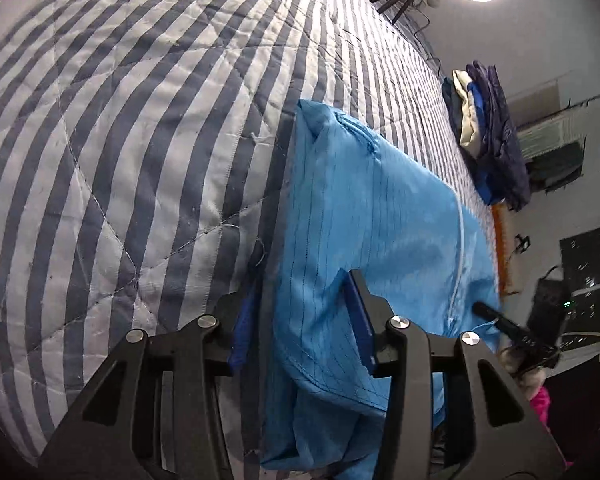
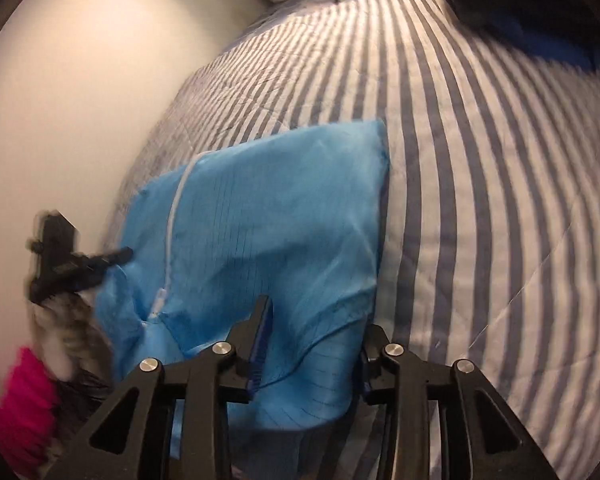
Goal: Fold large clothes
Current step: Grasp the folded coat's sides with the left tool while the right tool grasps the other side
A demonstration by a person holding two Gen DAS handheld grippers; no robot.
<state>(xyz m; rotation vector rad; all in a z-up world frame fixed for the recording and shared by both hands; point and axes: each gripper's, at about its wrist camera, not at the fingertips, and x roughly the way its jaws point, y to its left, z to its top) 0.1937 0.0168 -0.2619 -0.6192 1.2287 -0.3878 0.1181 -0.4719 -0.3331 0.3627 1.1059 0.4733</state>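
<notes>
Though both the left gripper (image 1: 304, 320) and right gripper (image 2: 312, 344) stand parted astride the garment (image 1: 364, 208), neither pinches it. The cloth looks thin, limp, slippery; take its doubled near edge.

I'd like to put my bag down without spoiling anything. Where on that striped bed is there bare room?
The widest bare stretch of striped quilt lies beyond and beside the blue garment, away from the pile of folded clothes. It is crowded at the near edge, where the left gripper and the right gripper straddle the garment.
</notes>
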